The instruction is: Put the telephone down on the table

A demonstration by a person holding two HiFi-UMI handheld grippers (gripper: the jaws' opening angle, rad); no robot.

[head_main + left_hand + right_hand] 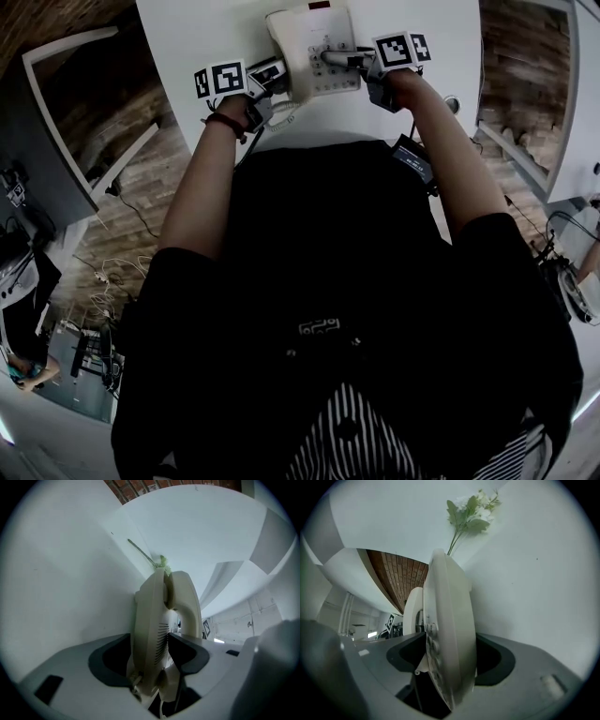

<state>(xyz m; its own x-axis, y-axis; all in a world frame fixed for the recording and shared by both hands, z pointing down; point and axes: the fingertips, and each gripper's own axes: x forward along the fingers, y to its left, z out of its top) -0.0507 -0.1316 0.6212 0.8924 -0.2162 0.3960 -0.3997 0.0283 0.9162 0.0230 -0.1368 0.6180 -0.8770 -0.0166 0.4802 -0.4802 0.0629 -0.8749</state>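
floor [514, 56]: brown brick | table [187, 47]: white | cables [111, 272]: loose on floor, left
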